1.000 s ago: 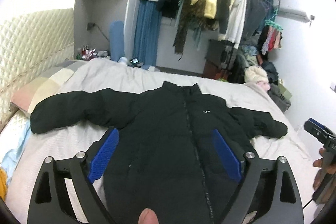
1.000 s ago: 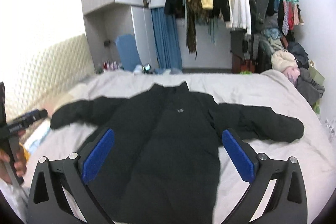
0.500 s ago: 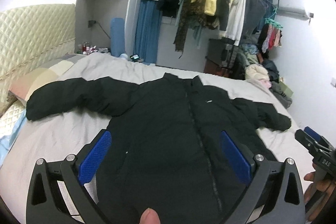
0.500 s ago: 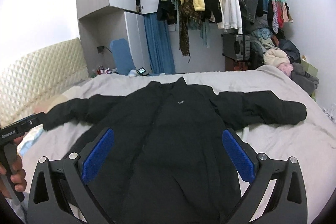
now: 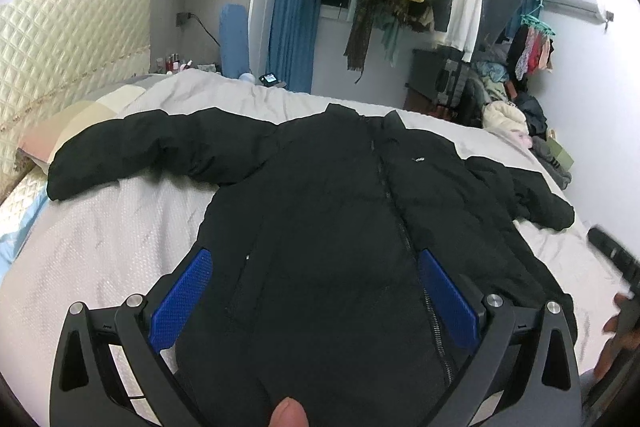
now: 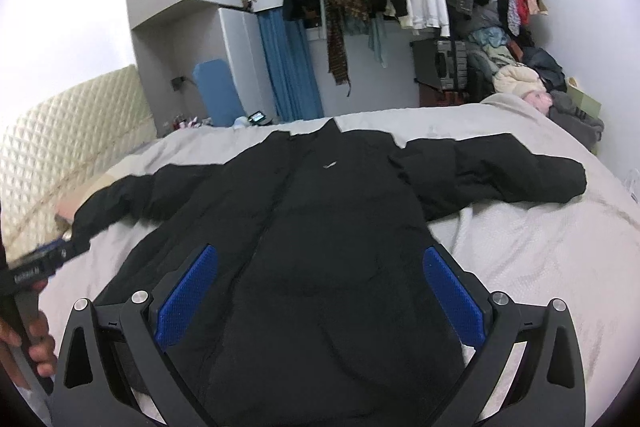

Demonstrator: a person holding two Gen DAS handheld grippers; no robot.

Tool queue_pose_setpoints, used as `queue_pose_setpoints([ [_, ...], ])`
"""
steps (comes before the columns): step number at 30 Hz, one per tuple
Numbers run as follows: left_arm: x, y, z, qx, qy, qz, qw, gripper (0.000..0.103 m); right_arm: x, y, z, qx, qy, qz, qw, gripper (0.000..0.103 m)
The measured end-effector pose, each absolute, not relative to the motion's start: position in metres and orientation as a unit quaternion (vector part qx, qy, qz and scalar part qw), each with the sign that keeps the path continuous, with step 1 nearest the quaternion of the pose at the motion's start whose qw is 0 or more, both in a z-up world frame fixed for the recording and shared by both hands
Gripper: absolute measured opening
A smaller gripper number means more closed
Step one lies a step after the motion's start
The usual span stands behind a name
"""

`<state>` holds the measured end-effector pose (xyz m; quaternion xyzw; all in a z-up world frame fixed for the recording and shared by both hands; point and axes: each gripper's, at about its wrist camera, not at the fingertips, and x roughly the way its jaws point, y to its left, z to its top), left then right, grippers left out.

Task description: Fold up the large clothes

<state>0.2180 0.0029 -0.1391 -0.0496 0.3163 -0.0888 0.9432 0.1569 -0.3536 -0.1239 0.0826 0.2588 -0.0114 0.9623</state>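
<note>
My jaws are wide apart on both sides and grab nothing. My left gripper and my right gripper hang above the bottom part of a big black puffer jacket. The jacket lies flat on the bed, zipped up, with both sleeves spread out to the sides.

Black puffer jacket: matt, soft padded cloth with a toothed zip; bed cover beneath it is pale grey cloth with a fine bumpy weave, lightly creased. Left hand-held gripper and right hand-held gripper: matt black plastic frames, bare metal pins, blue dimpled pads. Headboard far left: cream quilted upholstery with a slight sheen.
</note>
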Motion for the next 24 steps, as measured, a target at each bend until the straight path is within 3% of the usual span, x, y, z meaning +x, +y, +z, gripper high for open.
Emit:
queue_pose_setpoints([
  [11, 0.229, -0.007, -0.155, -0.054, 0.333, -0.086, 0.937, 0.103, 0.203, -0.463, -0.112, 0.108, 0.232, -0.058, 0.965, 0.103],
  [24, 0.255, -0.018, -0.170, -0.067, 0.356, -0.073, 0.929, 0.103, 0.260, -0.639, -0.190, 0.281, 0.244, -0.130, 0.919, 0.103],
])
